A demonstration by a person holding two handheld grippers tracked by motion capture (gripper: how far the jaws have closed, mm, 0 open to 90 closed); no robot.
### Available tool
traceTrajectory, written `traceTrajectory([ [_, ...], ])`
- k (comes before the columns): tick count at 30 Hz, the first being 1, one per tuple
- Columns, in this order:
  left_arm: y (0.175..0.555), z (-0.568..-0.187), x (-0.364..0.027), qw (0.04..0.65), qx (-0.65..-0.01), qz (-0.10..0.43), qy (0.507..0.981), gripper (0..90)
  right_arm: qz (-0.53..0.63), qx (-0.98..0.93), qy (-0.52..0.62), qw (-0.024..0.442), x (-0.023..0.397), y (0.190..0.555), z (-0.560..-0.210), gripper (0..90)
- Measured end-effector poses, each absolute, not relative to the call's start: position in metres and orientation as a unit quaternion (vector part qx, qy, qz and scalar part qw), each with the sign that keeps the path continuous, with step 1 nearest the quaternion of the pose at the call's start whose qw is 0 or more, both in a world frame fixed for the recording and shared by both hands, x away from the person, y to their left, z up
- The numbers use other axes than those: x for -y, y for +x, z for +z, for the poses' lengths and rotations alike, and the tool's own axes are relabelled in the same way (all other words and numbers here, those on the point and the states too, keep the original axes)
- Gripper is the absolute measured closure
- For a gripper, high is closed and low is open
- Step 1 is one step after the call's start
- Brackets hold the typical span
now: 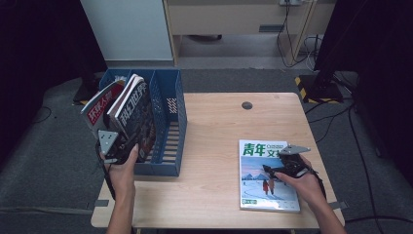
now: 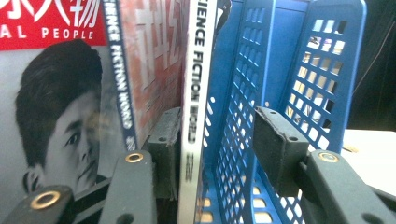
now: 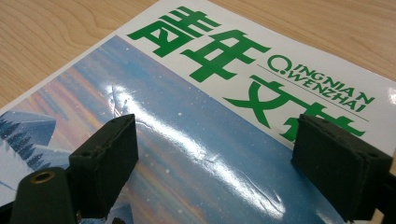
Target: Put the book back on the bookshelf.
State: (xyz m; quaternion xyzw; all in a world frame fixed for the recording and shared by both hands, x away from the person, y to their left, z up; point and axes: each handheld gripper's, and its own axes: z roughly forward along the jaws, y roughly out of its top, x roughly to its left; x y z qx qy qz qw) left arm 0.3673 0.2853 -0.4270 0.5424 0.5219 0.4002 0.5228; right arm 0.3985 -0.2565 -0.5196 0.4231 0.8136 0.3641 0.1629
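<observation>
A blue file rack (image 1: 168,97) (image 2: 322,70) stands on the table's left end with several magazines upright in its left slot. My left gripper (image 1: 130,147) (image 2: 219,140) is at the rack's front, open, with the white spine of a science fiction magazine (image 1: 136,117) (image 2: 196,93) between its jaws; the right pad (image 2: 275,149) stands clear of it. A red-topped magazine (image 1: 100,109) (image 2: 51,28) leans further left. My right gripper (image 1: 272,169) (image 3: 215,154) hovers open just over a green-titled magazine (image 1: 265,192) (image 3: 187,140) lying flat at the front right.
The rack's two right slots (image 1: 170,141) hold nothing. A round cable hole (image 1: 247,105) sits near the wooden table's (image 1: 214,146) far edge. Beyond the table are a cabinet (image 1: 234,19), floor cables (image 1: 341,117) and a black stand base (image 1: 316,87).
</observation>
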Motion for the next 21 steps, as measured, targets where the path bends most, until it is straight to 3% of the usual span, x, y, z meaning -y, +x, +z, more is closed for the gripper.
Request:
traceTrajectory([
  [21,0.344,-0.441,-0.294,0.507,-0.534,0.368,0.568,47.2,0.366,-0.815,0.421,0.155,0.253,0.398,-0.518,12.9],
])
